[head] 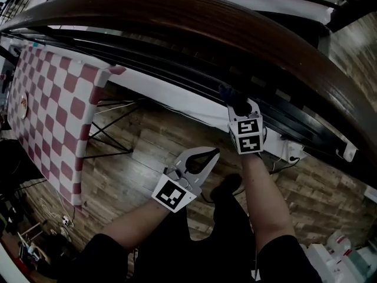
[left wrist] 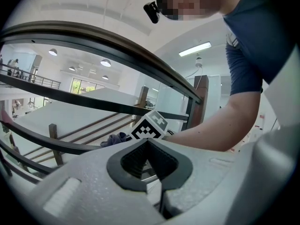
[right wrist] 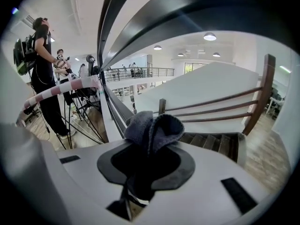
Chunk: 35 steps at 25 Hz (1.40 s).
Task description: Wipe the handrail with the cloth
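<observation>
The dark brown wooden handrail (head: 235, 22) arcs across the top of the head view and overhead in both gripper views (left wrist: 117, 46) (right wrist: 187, 13). My right gripper (head: 238, 106) (right wrist: 145, 146) is shut on a bunched dark blue cloth (head: 231, 94) (right wrist: 152, 128), held below the handrail beside the black lower rails. I cannot tell whether the cloth touches them. My left gripper (head: 213, 153) (left wrist: 149, 144) hangs lower and nearer to me, shut with nothing in it. In its view the right gripper's marker cube (left wrist: 149, 125) and the cloth (left wrist: 112, 138) show ahead.
A red-and-white checkered table (head: 53, 93) on black folding legs stands at the left. Black lower rails (head: 177, 63) run under the handrail. A white power strip (head: 288, 152) lies on the wooden floor. People (right wrist: 42, 64) stand beyond the table; stairs (right wrist: 211, 142) descend behind the rail.
</observation>
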Each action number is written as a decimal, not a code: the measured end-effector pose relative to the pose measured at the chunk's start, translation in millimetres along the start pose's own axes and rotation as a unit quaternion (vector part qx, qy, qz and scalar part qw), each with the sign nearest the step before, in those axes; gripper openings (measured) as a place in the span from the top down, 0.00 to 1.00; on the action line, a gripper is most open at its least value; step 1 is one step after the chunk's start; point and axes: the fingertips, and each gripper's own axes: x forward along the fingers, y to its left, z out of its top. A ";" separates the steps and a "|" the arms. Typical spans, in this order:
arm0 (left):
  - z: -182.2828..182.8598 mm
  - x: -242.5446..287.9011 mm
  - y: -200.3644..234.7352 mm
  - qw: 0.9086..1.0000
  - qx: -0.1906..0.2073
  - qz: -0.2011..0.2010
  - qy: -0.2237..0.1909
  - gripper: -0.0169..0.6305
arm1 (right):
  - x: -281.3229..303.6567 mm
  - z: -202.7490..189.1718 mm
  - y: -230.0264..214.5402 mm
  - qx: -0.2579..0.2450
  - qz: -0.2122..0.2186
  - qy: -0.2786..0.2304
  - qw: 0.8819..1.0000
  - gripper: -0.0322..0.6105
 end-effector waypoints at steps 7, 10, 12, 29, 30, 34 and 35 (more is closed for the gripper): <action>-0.6 50.0 -61.3 0.999 0.008 -0.045 0.009 0.98 | -65.1 -54.4 -79.3 0.025 -0.048 0.008 0.998 0.81; 1.9 74.1 -91.1 0.998 0.013 -0.066 0.015 0.98 | -95.8 -80.3 -116.7 0.046 -0.073 0.011 0.996 0.81; 3.8 89.7 -111.5 0.997 0.016 -0.079 0.017 0.98 | -116.2 -99.1 -142.6 0.062 -0.090 0.013 0.994 0.81; 31.7 158.8 -222.0 0.989 0.034 -0.142 0.034 0.98 | -241.5 -184.6 -240.3 0.108 -0.170 0.023 0.979 0.81; 36.5 156.9 -223.4 0.989 0.034 -0.142 0.032 0.98 | -246.2 -180.7 -232.3 0.108 -0.168 0.019 0.980 0.81; 72.3 134.8 -220.2 0.990 0.032 -0.138 0.018 0.98 | -274.0 -154.2 -194.2 0.109 -0.157 0.007 0.981 0.81; 83.8 125.6 -218.4 0.990 0.034 -0.138 0.016 0.98 | -283.2 -144.1 -181.8 0.110 -0.152 0.005 0.982 0.81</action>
